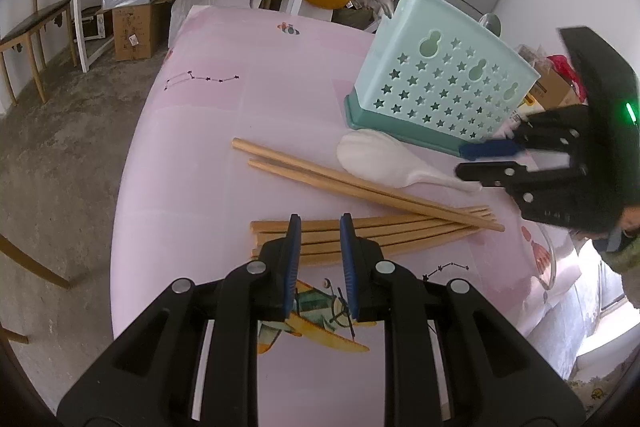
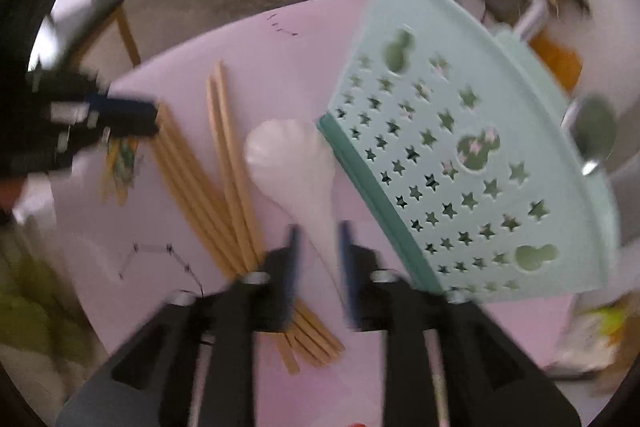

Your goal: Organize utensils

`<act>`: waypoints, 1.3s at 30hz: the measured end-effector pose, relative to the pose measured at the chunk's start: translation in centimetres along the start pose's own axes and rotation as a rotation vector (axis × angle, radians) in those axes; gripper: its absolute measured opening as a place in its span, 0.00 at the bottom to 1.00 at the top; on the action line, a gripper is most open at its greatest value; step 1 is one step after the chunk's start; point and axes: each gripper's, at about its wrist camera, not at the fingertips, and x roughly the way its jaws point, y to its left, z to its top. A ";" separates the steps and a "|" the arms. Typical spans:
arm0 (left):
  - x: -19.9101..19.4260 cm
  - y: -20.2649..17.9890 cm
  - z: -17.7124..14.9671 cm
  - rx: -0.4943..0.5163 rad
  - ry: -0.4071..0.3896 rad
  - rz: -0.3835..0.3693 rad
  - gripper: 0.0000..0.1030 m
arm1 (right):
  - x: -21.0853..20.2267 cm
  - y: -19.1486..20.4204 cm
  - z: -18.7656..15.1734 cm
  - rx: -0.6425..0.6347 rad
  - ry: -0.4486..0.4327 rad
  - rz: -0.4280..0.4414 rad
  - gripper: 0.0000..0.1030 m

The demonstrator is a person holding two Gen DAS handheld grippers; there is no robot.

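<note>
Item, lower centre of my left view: my left gripper (image 1: pixel 320 239), jaws narrowly apart and empty, poised over the bundle of wooden chopsticks (image 1: pixel 360 235) on the pink tablecloth (image 1: pixel 208 155).

Item, centre: a crossed pair of chopsticks (image 1: pixel 340 179) and the white rice paddle (image 1: pixel 380 159), lying flat, just beside the holder.

Item, upper right: the mint utensil holder (image 1: pixel 440 75), upright, a metal spoon (image 1: pixel 491 23) already in it.

Item, right edge: my right gripper (image 1: pixel 486 161), jaws apart, the paddle's handle between them, ungripped.

Step in hand, as I judge: collecting the paddle. Next: close squarely on the handle, lift, drop it in the holder.
</note>
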 end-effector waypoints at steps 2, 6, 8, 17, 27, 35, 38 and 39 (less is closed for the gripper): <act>0.1 0.0 -0.1 -0.001 0.003 -0.003 0.18 | 1.2 -1.6 0.1 0.060 0.013 0.084 0.39; 0.1 0.0 -0.3 -0.005 0.004 -0.005 0.18 | 3.7 -2.1 0.5 0.053 0.080 0.159 0.39; 0.2 0.0 -0.2 -0.008 0.006 -0.004 0.18 | 4.3 -1.7 0.7 0.018 0.079 0.171 0.36; 0.4 0.6 -0.2 -0.018 0.012 0.008 0.18 | 3.5 3.9 0.6 -0.204 0.027 -0.056 0.22; 0.4 0.8 -0.3 -0.024 0.011 0.011 0.18 | 4.6 13.1 -1.5 -0.667 -0.046 -0.585 0.00; 0.1 1.0 -0.4 -0.032 0.000 0.016 0.18 | 3.3 13.1 -2.0 -0.665 -0.044 -0.549 0.01; -0.1 0.9 -0.5 -0.031 -0.001 0.016 0.18 | 2.2 9.1 -0.3 -0.509 -0.032 -0.412 0.21; -0.2 0.8 -0.6 -0.030 -0.001 0.016 0.18 | 2.0 8.4 0.2 -0.450 -0.031 -0.347 0.29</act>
